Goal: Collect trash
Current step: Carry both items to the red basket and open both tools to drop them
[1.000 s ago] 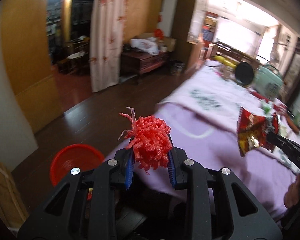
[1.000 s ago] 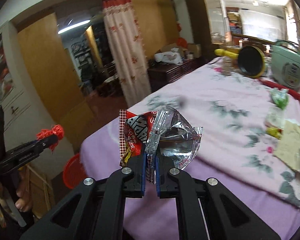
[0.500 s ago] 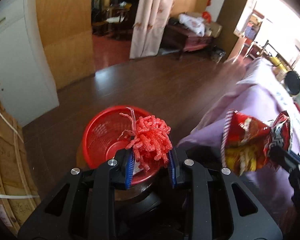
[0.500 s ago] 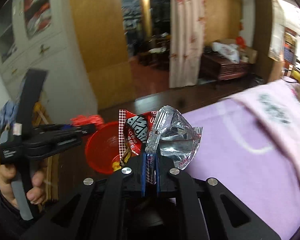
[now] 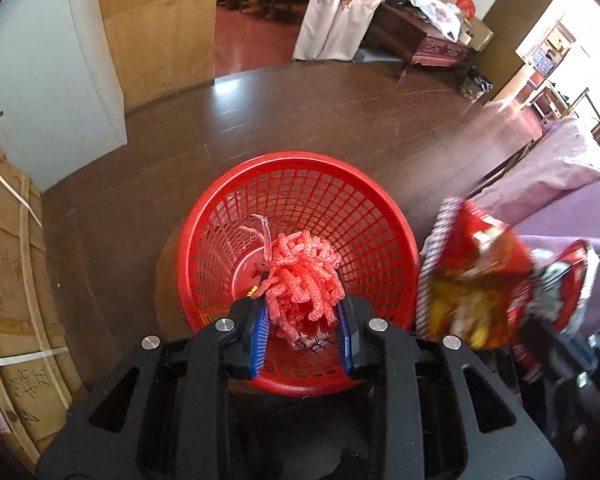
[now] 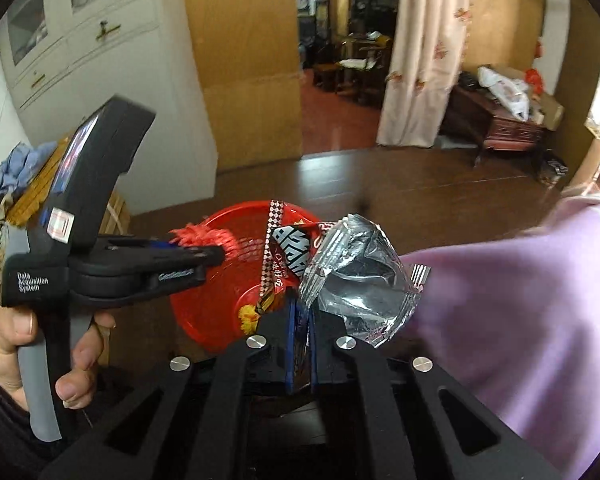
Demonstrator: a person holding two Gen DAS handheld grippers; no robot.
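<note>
Trash in both grippers, held above a red mesh basket (image 5: 300,184) that stands on the dark wooden floor (image 5: 300,104). The left gripper (image 5: 303,320) is partly closed, its blue pads pressing either side of a bunch of red foam netting (image 5: 302,280), which hangs right over the basket's open mouth. Seen from the right wrist camera, a hand (image 6: 16,344) grips that tool's grey trigger, and the netting pokes out of its tip above the basket's rim.

The right gripper (image 6: 300,320) has its jaws nearly together, pinched on the crumpled edge of a red snack wrapper (image 6: 288,248) with a shiny silver inside (the foil side faces right in that view). In the left wrist view the same wrapper shows, blurred, just beside the basket's right rim and not over it. A lilac tablecloth (image 6: 520,300) drapes at the right. A little debris lies at the basket's bottom; what it is cannot be told.
</note>
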